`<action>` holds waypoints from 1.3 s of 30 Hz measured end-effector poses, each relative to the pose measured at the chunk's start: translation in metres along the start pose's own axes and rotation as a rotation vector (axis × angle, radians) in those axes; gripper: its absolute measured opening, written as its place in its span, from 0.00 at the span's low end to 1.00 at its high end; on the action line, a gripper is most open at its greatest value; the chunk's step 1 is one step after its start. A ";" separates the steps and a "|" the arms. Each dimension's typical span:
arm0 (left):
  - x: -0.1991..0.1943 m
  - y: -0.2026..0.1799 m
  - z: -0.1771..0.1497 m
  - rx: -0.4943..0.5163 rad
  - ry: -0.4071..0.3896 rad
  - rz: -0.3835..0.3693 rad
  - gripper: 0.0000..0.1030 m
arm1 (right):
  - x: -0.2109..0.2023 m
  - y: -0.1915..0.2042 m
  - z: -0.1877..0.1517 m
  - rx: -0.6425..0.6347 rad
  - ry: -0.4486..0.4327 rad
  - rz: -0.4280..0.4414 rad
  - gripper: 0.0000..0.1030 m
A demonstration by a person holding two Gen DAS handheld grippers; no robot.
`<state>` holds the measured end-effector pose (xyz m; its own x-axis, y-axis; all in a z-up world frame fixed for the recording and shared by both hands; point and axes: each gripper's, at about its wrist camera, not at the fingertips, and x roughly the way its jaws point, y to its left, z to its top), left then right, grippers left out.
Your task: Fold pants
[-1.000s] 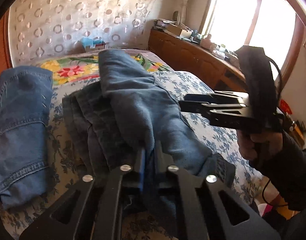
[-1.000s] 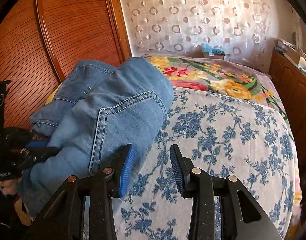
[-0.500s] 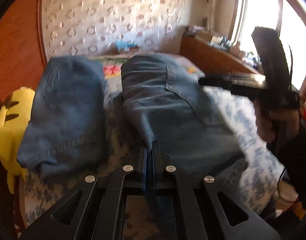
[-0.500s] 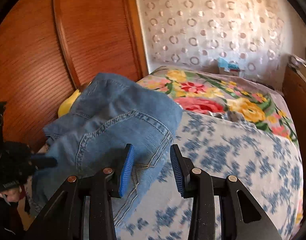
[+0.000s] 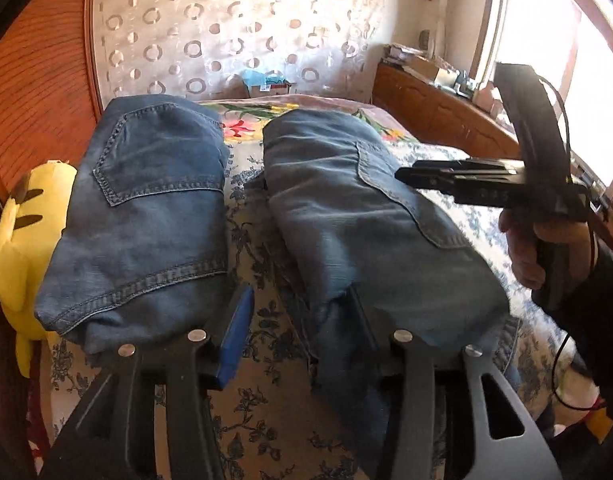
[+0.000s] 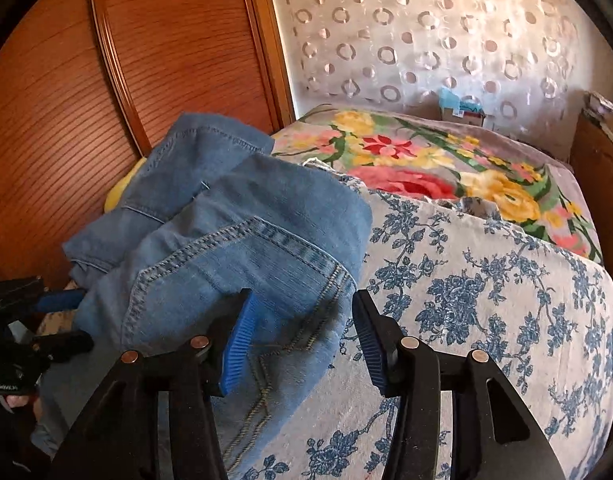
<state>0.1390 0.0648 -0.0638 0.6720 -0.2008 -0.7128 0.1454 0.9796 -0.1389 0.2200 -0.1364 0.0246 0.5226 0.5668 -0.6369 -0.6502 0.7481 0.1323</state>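
Two folded pairs of blue jeans lie side by side on the bed. In the left wrist view the right-hand pair (image 5: 370, 216) lies beside the left-hand pair (image 5: 146, 208). My left gripper (image 5: 298, 320) is open, its fingers spread, the right finger partly under the near edge of the right-hand pair. My right gripper (image 6: 302, 336) is open over the near corner of that same pair (image 6: 246, 256). It also shows in the left wrist view (image 5: 458, 184), held above the jeans' right side.
The bed has a blue floral cover (image 6: 486, 280) and a bright flowered blanket (image 6: 426, 164) behind. A yellow plush toy (image 5: 14, 248) lies at the left edge by the wooden wardrobe (image 6: 106, 60). A wooden sideboard (image 5: 434, 120) runs under the window.
My left gripper has opened and let go of the jeans, which now lie folded on the bed. The right gripper stayed open and drew slightly closer to the jeans.
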 end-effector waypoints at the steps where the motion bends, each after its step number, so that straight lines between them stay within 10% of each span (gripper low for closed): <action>1: -0.001 0.000 0.000 0.000 -0.001 -0.001 0.48 | 0.000 0.001 0.000 0.008 -0.005 0.007 0.61; 6: 0.000 0.001 0.008 -0.003 -0.022 -0.030 0.51 | 0.001 0.002 -0.002 0.018 -0.008 0.068 0.79; 9: 0.011 0.001 0.010 0.006 0.000 -0.060 0.74 | 0.016 0.001 -0.003 0.014 0.021 0.056 0.79; 28: 0.062 0.008 0.007 -0.083 0.108 -0.102 0.77 | 0.070 -0.009 0.000 0.045 0.075 0.117 0.83; 36: 0.068 0.005 0.015 -0.063 0.091 -0.130 0.68 | 0.068 -0.010 0.002 0.037 0.084 0.148 0.67; 39: 0.067 0.000 0.015 -0.058 0.088 -0.181 0.42 | 0.062 -0.009 0.005 0.030 0.079 0.140 0.34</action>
<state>0.1953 0.0510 -0.1010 0.5727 -0.3742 -0.7294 0.2145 0.9271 -0.3072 0.2610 -0.1065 -0.0119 0.3817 0.6384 -0.6684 -0.6967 0.6740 0.2458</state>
